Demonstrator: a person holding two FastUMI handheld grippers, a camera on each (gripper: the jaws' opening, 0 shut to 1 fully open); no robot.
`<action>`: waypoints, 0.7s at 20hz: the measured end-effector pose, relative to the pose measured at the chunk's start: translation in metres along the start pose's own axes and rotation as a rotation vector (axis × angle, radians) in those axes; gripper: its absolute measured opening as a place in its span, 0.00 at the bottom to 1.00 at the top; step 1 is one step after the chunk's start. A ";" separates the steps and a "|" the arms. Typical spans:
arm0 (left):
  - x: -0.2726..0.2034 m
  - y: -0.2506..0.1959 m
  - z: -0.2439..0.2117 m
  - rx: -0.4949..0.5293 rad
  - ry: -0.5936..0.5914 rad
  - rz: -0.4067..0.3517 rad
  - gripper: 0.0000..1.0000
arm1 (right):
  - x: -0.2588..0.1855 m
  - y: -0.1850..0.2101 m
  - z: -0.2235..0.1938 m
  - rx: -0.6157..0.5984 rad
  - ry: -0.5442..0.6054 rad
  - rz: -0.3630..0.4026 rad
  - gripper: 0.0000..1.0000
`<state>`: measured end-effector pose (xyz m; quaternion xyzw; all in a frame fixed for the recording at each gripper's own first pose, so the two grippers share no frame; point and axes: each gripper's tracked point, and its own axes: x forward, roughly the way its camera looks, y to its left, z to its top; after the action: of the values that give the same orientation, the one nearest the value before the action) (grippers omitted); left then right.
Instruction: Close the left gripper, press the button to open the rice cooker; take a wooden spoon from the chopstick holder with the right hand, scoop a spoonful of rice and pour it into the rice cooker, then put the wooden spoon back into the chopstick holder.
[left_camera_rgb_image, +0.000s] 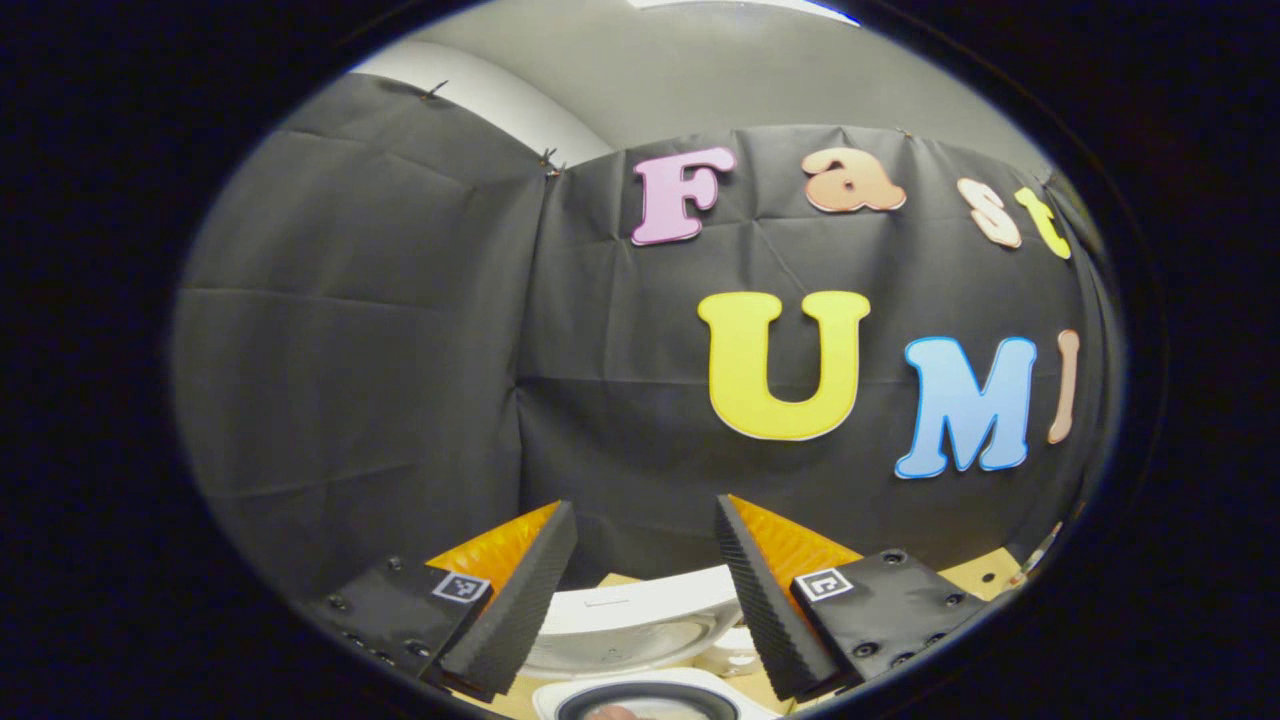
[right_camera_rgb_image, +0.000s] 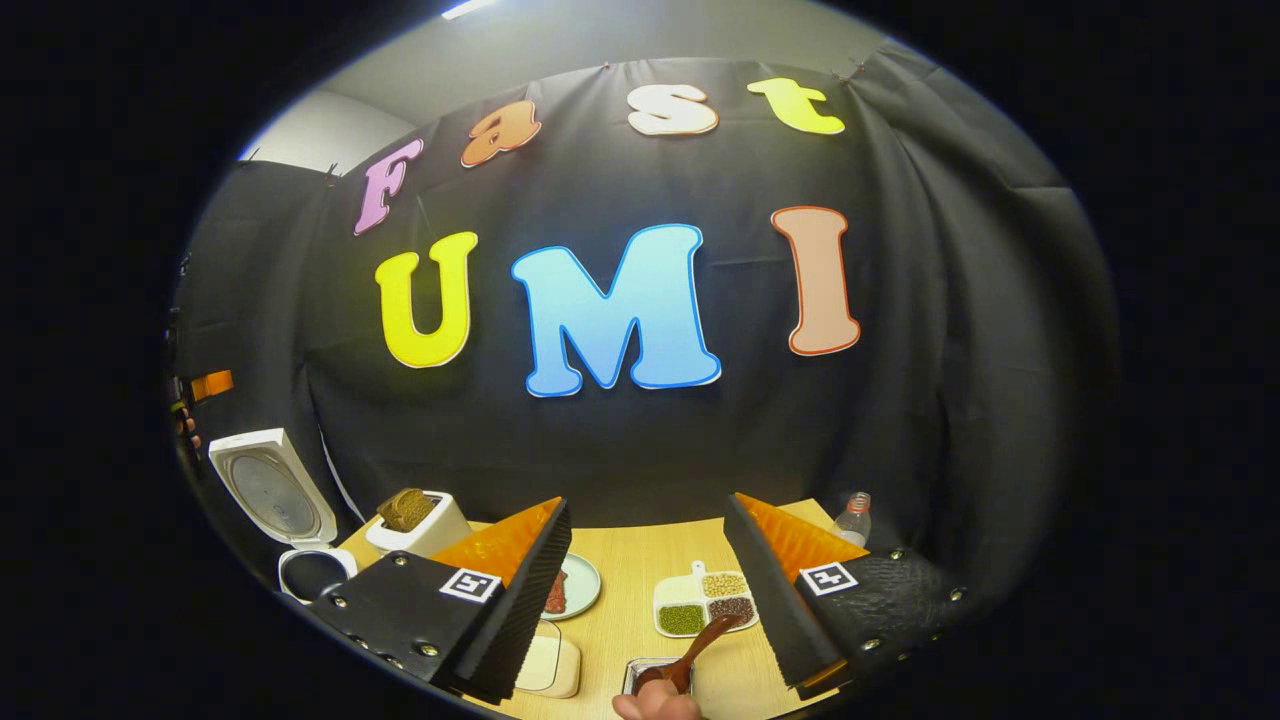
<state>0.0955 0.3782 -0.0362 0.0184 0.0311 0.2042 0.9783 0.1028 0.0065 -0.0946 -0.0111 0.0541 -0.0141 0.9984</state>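
Over at the far left of the right gripper view, the rice cooker (right_camera_rgb_image: 272, 492), lid swung upright and dark inner pot bared beneath it. Just right of the rice cooker, a white box (right_camera_rgb_image: 432, 528) with something brown poking out of the top. Further right of the rice cooker, past the box, a small round plate (right_camera_rgb_image: 585, 585) with a reddish bit on it, and nearer the camera a pale square block (right_camera_rgb_image: 550, 665). Well right of the rice cooker, a metal-rimmed holder (right_camera_rgb_image: 650, 668) with the wooden spoon (right_camera_rgb_image: 702, 638) leaning out of it, handle tilted up to the right, touched by neither finger. Just below the holder, a fingertip (right_camera_rgb_image: 655, 708) of the person. Beyond the spoon, a white divided dish (right_camera_rgb_image: 705, 600) of green, yellow and dark grains. Farthest right from the rice cooker, a clear bottle (right_camera_rgb_image: 853, 518) at the back edge of the wooden table (right_camera_rgb_image: 640, 560). Right gripper (right_camera_rgb_image: 647, 502) spread wide, gripping nothing. In the left gripper view, left gripper (left_camera_rgb_image: 645, 505) likewise spread wide and gripping nothing, poised directly above the rice cooker (left_camera_rgb_image: 630, 620), white lid and dark pot rim showing in the gap between the fingers
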 end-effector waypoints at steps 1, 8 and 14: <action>0.007 0.005 -0.010 -0.006 0.024 0.015 0.94 | 0.000 0.000 0.000 -0.005 -0.002 -0.002 0.93; 0.048 0.014 -0.041 -0.005 0.088 0.037 0.96 | 0.009 -0.003 -0.002 0.003 0.008 -0.013 0.93; 0.067 0.025 -0.080 0.004 0.194 0.065 0.97 | 0.015 0.009 -0.002 -0.038 0.009 0.006 0.93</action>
<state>0.1415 0.4298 -0.1181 0.0016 0.1256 0.2367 0.9634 0.1173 0.0145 -0.0988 -0.0297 0.0588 -0.0104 0.9978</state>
